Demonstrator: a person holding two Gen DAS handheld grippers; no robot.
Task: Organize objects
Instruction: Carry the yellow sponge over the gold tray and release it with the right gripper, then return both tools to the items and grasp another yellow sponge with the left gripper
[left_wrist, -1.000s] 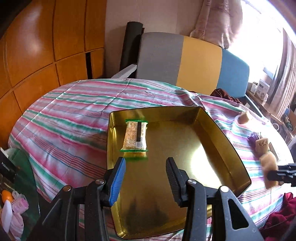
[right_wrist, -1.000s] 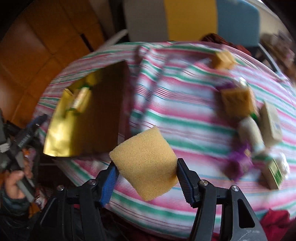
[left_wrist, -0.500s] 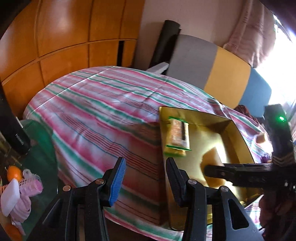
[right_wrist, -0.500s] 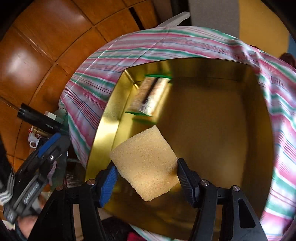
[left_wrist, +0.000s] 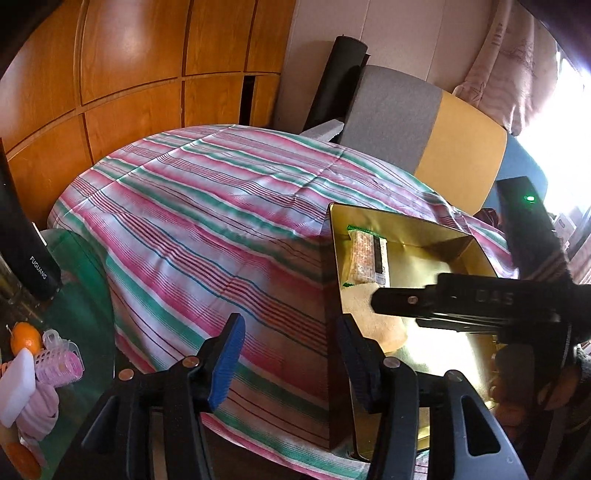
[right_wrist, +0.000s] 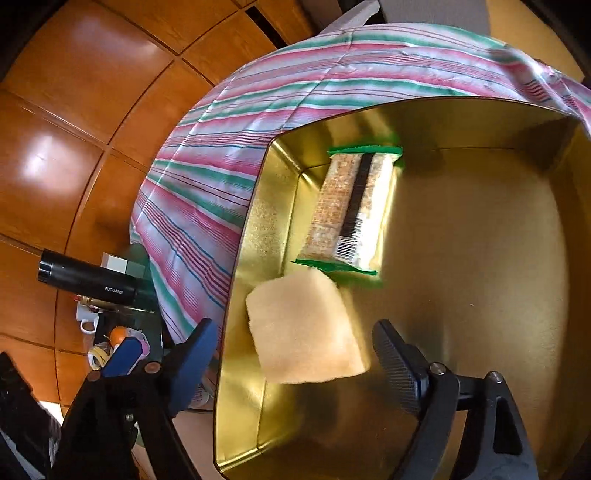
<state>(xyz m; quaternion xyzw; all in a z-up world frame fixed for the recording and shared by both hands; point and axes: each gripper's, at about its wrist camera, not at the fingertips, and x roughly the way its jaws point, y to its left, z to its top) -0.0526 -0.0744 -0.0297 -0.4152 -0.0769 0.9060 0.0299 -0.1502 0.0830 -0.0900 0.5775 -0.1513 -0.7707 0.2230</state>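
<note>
A gold tin sits on the striped tablecloth, with a green-edged wrapped snack bar lying by its left wall. A yellow sponge lies just below the bar, slightly blurred. My right gripper hovers over it with jaws opening wide, and neither pad touches the sponge. In the left wrist view the same tin, bar and sponge sit at right. My left gripper is opening. The tin's left wall stands in its gap near the right finger, unpressed.
The striped tablecloth covers a round table. A grey, yellow and blue chair back stands behind it, against wooden panels. Low at left are a black flask, an orange and pink rollers. A hand holds the right gripper.
My right gripper carried the sponge from over the tablecloth into the tin, then spread its jaws and let it go. My left gripper shifted left of the tin and widened slightly.
</note>
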